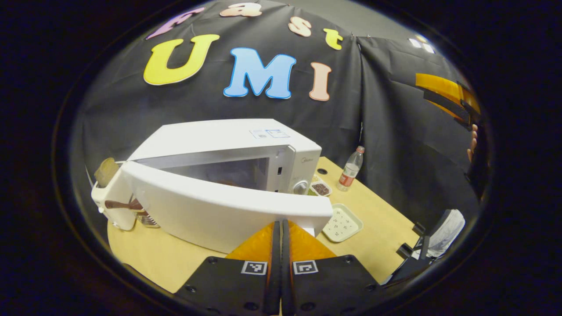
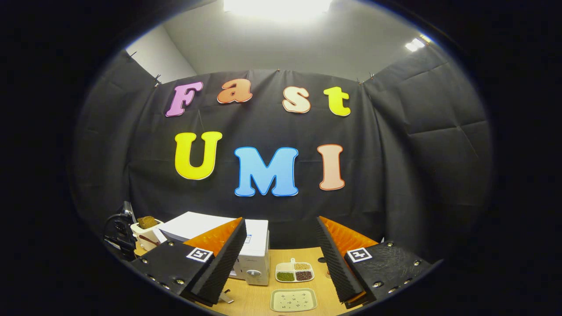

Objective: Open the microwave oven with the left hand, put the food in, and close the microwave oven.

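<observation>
Standing on wooden table (image 2: 263, 303), white microwave (image 2: 257, 245), black-draped booth.

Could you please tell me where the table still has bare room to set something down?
Bare wood lies right of the speckled tray, running back toward the bottle, and at the near-left table corner below the open microwave door. It is crowded between microwave and bean dish, and beside the left claw.
</observation>
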Action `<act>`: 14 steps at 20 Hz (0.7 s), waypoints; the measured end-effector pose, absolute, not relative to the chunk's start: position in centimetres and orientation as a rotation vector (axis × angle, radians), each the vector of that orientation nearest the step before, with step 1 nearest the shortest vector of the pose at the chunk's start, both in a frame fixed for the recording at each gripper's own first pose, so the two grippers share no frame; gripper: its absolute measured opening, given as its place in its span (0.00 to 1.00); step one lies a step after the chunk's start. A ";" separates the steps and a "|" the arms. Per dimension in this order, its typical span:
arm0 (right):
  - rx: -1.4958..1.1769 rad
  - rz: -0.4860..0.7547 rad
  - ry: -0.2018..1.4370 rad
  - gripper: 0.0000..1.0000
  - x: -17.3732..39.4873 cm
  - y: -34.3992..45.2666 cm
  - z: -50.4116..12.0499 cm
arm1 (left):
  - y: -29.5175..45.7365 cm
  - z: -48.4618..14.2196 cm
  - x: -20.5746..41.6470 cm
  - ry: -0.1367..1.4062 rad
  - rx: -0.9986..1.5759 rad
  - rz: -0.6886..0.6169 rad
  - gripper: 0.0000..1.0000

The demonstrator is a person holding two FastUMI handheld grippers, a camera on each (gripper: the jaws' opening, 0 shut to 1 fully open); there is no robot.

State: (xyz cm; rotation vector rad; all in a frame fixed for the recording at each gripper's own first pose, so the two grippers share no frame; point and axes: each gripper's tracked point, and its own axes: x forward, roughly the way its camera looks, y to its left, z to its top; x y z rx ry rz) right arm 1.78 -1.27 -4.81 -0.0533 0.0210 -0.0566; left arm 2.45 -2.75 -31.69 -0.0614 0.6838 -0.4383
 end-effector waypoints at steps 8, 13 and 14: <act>-0.029 -0.097 0.067 0.95 2.3 -4.4 -6.7 | -4.5 -32.8 6.5 0.688 -0.086 -0.413 0.07; -0.014 -0.127 0.091 0.95 2.7 -6.4 -7.8 | -5.5 -33.2 8.6 0.687 -0.100 -0.394 0.08; -0.009 -0.130 0.097 0.95 2.9 -6.7 -7.9 | -5.7 -33.3 9.1 0.688 -0.104 -0.387 0.07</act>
